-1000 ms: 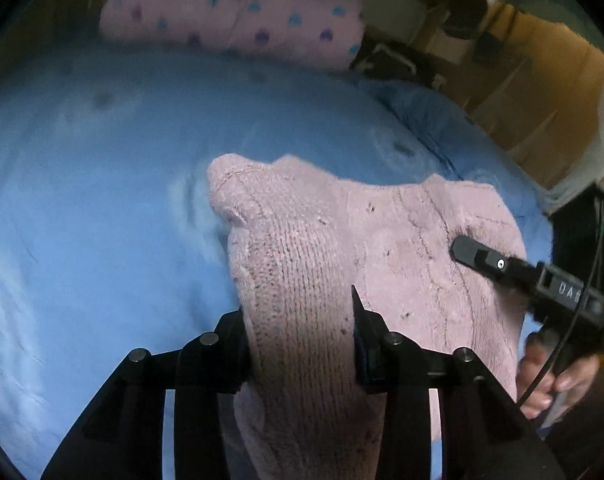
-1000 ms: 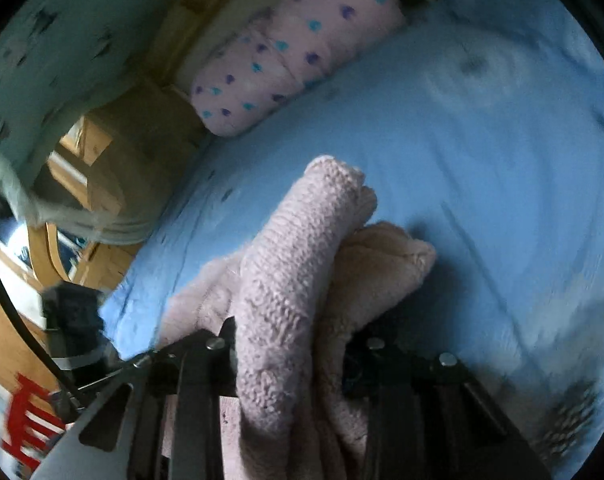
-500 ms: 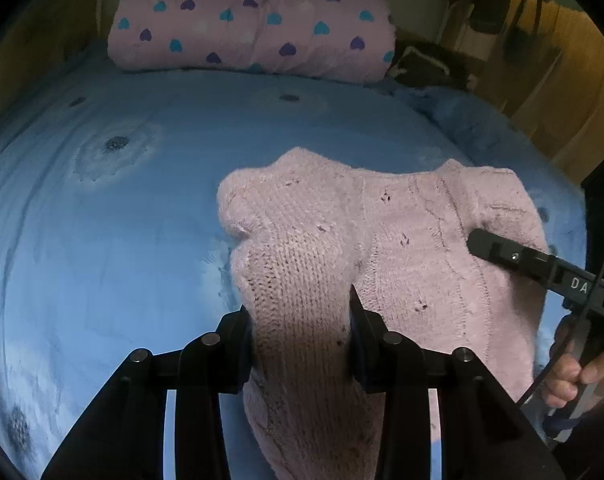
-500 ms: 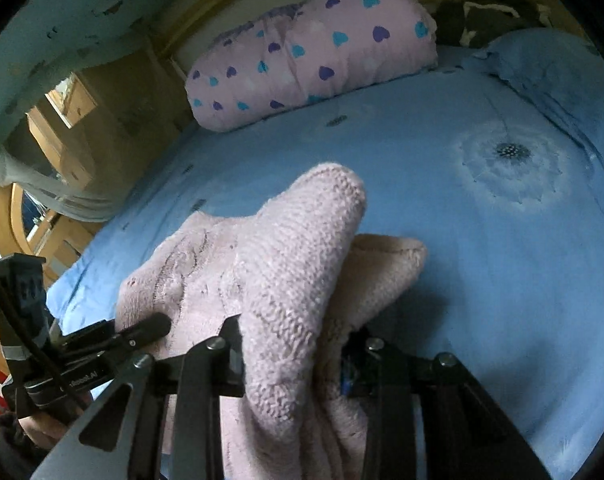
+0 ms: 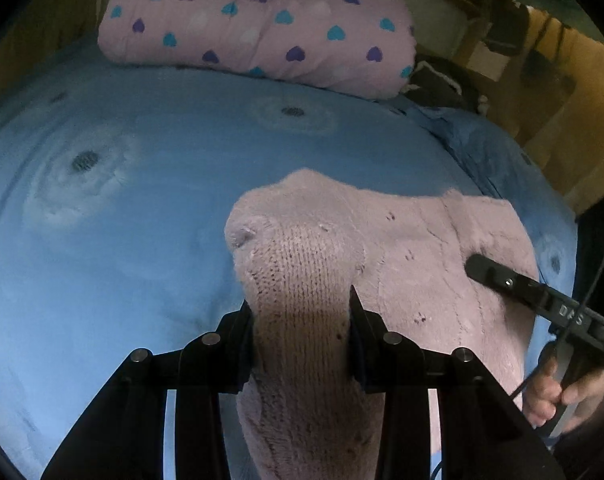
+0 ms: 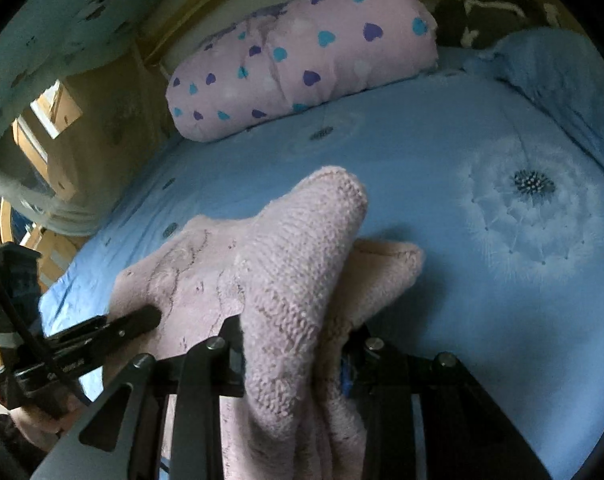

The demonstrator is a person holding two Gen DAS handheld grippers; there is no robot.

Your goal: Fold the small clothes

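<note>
Sweater: pink knit sweater [image 5: 406, 248] on the blue bed [image 5: 141, 208], its body spread on the sheet, near edge lifted into both grippers.
Left gripper [image 5: 301, 332]: jaws clamped on a bunched fold at the sweater's left near corner.
Right gripper [image 6: 293, 344]: jaws pinched on the right near corner; several layers seem gathered between them.
Key relation: the sweater stretches away from both grippers towards the far pillow [image 5: 261, 28]; the held edge runs left to right between the two grips, so its long axis lies across the bed.
Nearer hand: neither, each holds its own corner; a bare hand [image 5: 562, 392] shows on the right handle.
Likely next move: carry the held edge far-wards over the body to fold.
Containers: none in view.
</note>
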